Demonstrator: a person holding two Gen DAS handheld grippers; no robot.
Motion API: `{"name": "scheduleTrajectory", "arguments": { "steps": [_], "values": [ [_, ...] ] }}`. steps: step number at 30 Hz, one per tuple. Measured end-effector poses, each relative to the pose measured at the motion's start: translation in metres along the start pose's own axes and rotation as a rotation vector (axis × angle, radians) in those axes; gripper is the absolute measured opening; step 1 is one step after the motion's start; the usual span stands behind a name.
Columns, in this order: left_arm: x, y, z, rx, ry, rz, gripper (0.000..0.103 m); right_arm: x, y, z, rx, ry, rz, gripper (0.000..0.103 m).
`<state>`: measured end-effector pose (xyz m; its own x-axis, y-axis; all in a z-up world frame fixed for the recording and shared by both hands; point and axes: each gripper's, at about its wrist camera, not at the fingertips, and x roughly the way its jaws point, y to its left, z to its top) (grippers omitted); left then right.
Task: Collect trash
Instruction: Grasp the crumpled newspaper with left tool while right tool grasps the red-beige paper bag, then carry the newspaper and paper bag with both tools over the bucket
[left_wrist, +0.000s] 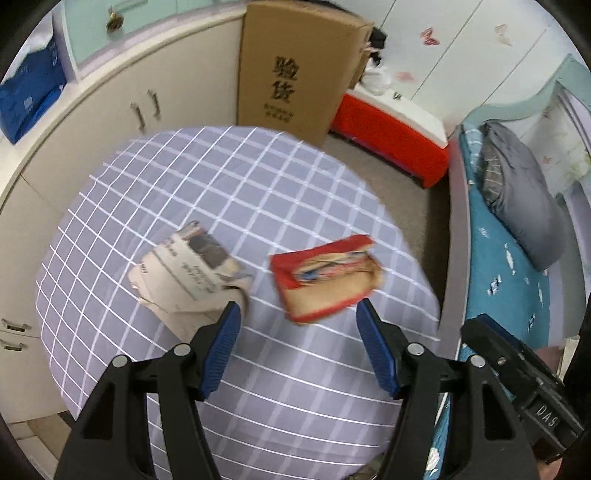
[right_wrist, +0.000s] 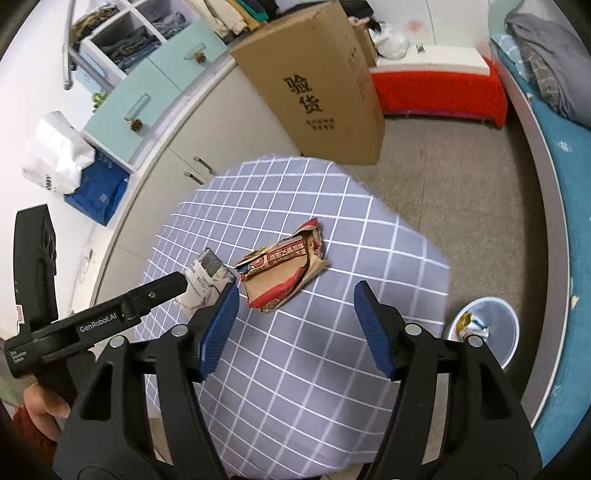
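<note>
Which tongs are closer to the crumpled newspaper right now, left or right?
Left. The left tongs are open with one tip at the crumpled newspaper's near edge. The right tongs are open further right, nearer the red wrapper and the table's middle.

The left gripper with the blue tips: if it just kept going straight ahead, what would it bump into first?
Most likely the red wrapper. It lies on the checked tablecloth just beyond the open left gripper, roughly between its tips. The crumpled newspaper sits off to the left. Depth is hard to judge.
</note>
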<state>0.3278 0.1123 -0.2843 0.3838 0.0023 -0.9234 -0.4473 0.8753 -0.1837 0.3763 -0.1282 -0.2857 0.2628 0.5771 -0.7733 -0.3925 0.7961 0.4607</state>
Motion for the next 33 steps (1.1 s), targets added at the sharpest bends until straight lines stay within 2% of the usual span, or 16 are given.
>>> {"name": "scheduleTrajectory", "arguments": {
  "steps": [8,17,24,27,29,31,33],
  "values": [
    [0.054,0.034,0.012,0.101,0.115,0.035,0.064,0.059,0.006,-0.004,0.108,0.073,-0.032,0.066],
    [0.097,0.034,0.016,0.251,0.206,0.031,0.063,0.097,0.005,-0.007,0.219,0.086,-0.048,0.069],
    [0.119,0.033,0.013,0.331,0.257,0.047,0.048,0.117,0.002,-0.004,0.255,0.083,-0.057,0.069],
    [0.121,0.036,0.019,0.335,0.251,0.041,0.032,0.122,0.001,-0.001,0.263,0.073,-0.036,0.069],
    [0.119,0.036,0.021,0.334,0.245,0.024,0.027,0.126,0.002,0.000,0.257,0.076,-0.018,0.068],
    [0.116,0.038,0.026,0.327,0.232,0.024,0.023,0.128,0.004,0.001,0.252,0.076,0.010,0.058],
    [0.110,0.043,0.033,0.302,0.215,0.017,0.021,0.129,0.006,0.003,0.245,0.079,0.039,0.039]
  ]
}}
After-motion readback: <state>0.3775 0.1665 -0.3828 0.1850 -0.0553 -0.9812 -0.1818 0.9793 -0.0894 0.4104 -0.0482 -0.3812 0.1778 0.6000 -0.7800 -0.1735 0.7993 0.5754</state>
